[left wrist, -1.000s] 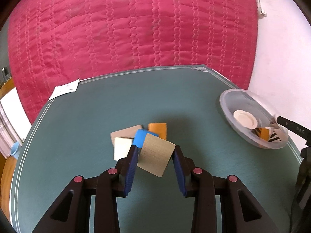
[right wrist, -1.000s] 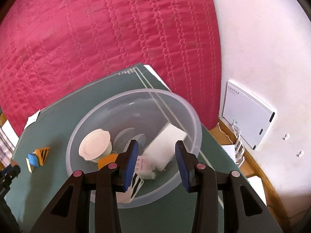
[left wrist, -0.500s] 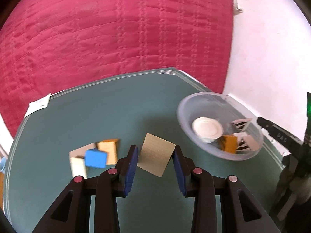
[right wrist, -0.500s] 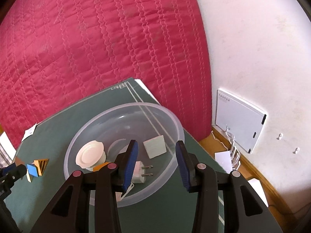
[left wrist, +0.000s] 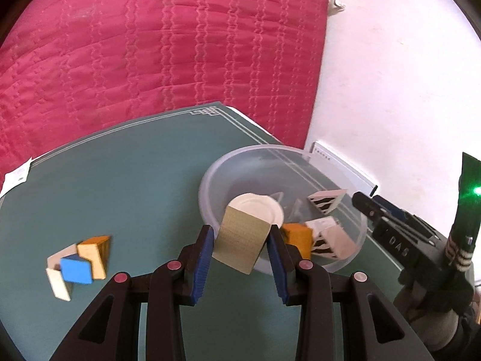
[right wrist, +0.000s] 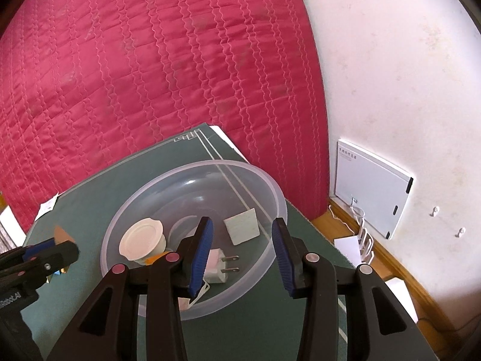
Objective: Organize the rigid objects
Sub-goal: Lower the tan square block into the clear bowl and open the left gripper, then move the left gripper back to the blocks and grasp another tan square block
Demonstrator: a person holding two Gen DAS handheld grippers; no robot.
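My left gripper [left wrist: 240,240] is shut on a tan flat block [left wrist: 240,237] and holds it at the near rim of the clear plastic bowl [left wrist: 210,180]. The bowl holds a white lid [left wrist: 261,207], an orange block [left wrist: 297,237] and striped wedges [left wrist: 326,201]. My right gripper [right wrist: 242,240] is open and empty above the bowl [right wrist: 270,186], over a white square tile [right wrist: 242,225] and a white plug [right wrist: 222,266]. Several loose blocks [left wrist: 81,261] lie on the green table [left wrist: 120,180] at the left.
A white paper slip [left wrist: 15,177] lies at the table's far left edge. A red quilted bed [left wrist: 150,45] stands behind the table. A white flat box [right wrist: 372,186] leans on the wall at the right. The left gripper shows in the right wrist view [right wrist: 64,242].
My left gripper carried the tan block rightward from the block pile to the bowl. My right gripper released the white tile into the bowl and rose, staying open.
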